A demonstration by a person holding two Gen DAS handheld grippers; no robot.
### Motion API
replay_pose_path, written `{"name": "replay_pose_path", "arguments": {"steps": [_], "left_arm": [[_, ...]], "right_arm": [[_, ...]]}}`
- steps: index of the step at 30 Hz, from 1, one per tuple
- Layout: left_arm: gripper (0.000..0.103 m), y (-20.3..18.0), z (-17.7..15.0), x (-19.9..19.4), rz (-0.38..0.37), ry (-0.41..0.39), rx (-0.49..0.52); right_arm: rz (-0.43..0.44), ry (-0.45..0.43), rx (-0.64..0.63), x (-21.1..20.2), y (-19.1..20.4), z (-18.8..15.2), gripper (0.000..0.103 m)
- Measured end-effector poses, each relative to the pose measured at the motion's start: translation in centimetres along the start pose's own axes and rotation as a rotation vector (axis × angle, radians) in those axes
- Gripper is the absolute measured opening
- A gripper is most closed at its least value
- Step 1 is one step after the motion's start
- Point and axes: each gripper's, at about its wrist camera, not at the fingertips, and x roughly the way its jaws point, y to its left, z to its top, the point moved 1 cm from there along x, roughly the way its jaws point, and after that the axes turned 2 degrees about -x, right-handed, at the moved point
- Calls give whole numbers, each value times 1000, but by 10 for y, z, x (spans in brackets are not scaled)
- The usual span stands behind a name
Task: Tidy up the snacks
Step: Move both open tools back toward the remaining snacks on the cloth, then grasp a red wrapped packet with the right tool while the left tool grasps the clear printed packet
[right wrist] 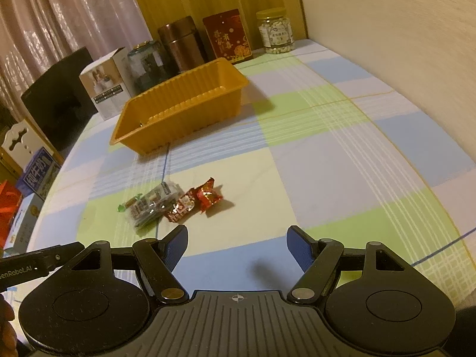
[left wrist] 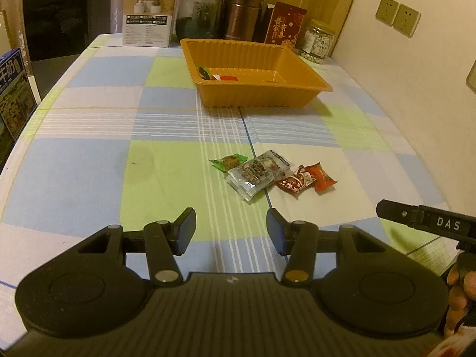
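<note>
On the checked tablecloth (left wrist: 89,163) a small cluster of wrapped snacks lies at the middle of the left wrist view, well short of the orange tray (left wrist: 297,86). From left to right there: a green candy (left wrist: 228,161), a clear packet (left wrist: 257,172) whose long axis runs from about seven o'clock to one o'clock, a red-and-white candy (left wrist: 295,181), and a red candy (left wrist: 322,175) with its twisted ends pointing roughly ten and four o'clock. All four touch or overlap their neighbours. The tray sits at twelve o'clock from the cluster, its long axis running left to right in this view, with a few wrappers (left wrist: 215,76) in its left near corner. Behind it stand a white box (left wrist: 150,12), a glass jar (left wrist: 199,13), a brown canister (left wrist: 242,12), a red box (left wrist: 284,23) and a nut jar (left wrist: 316,41). The left gripper (left wrist: 231,230) angles down toward the cloth just short of the cluster, its jaws spread with nothing between them. The right gripper (right wrist: 237,248) also tilts down, jaws spread wider and bare, with the cluster at about eleven o'clock from its tips. Each gripper's finger shows at the edge of the other's view, and fingers of a hand (left wrist: 459,294) appear at four o'clock.
</note>
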Motion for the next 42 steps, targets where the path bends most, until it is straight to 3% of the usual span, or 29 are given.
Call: {"name": "replay_pose_path", "arguments": {"steps": [29,42], "left_arm": [[48,10,15,60,9,72,78],[48,11,29,74,3,70,128]], "right_arm": [[-13,53,-79,55,6,10,73],[-15,55,-193,77,13,18,73]]}}
